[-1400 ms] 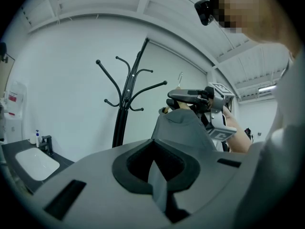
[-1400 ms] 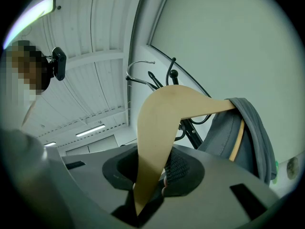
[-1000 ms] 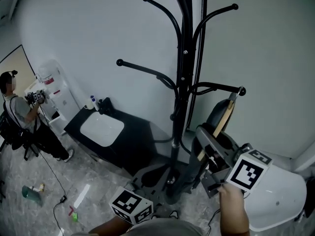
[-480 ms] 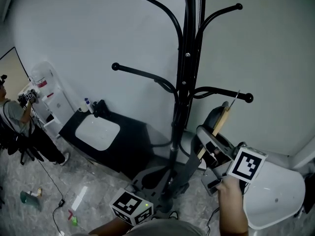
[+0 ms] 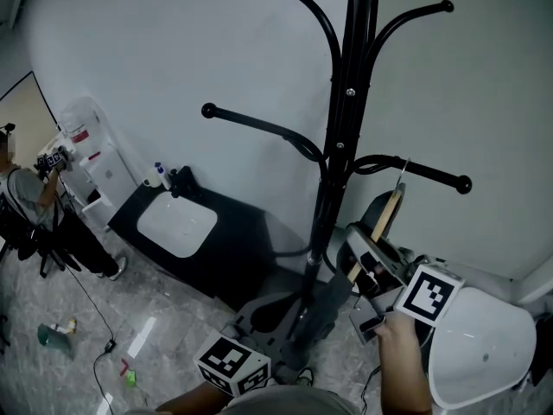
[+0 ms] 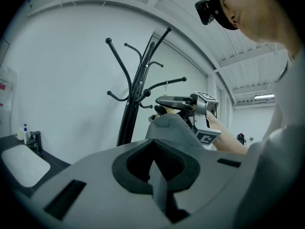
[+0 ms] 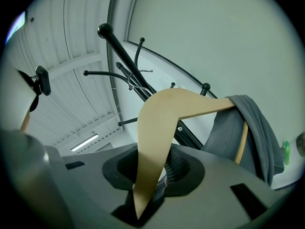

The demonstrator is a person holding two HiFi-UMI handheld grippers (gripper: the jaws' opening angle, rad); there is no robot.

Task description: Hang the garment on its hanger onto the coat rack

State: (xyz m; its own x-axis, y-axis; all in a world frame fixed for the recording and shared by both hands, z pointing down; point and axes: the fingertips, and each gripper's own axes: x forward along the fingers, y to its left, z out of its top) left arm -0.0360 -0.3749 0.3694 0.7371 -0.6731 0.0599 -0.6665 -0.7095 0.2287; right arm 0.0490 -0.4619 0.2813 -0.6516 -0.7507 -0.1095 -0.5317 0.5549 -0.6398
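Note:
The black coat rack [image 5: 341, 145] stands against the white wall. My right gripper [image 5: 370, 277] is shut on one arm of a wooden hanger [image 5: 384, 219]. The hanger's wire hook [image 5: 403, 173] reaches up to the rack's lower right arm [image 5: 432, 175], inward of its ball end. In the right gripper view the hanger [image 7: 162, 123] rises out of my right gripper [image 7: 148, 185], with the grey garment [image 7: 243, 128] draped on its far arm. My left gripper [image 6: 157, 180] is low and shut on a fold of the grey garment [image 6: 171, 128]. That fold hangs down beside the pole [image 5: 324, 305].
A black counter with a white basin [image 5: 177, 225] stands left of the rack's base. Behind it is a water dispenser [image 5: 91, 150]. A person [image 5: 22, 206] stands at the far left. A white rounded tub [image 5: 484, 344] sits at lower right. Litter [image 5: 56, 335] lies on the floor.
The hanger's hook has moved from the ball end of the lower right rack arm inward along it. The head view has shifted, so the rack stands further right.

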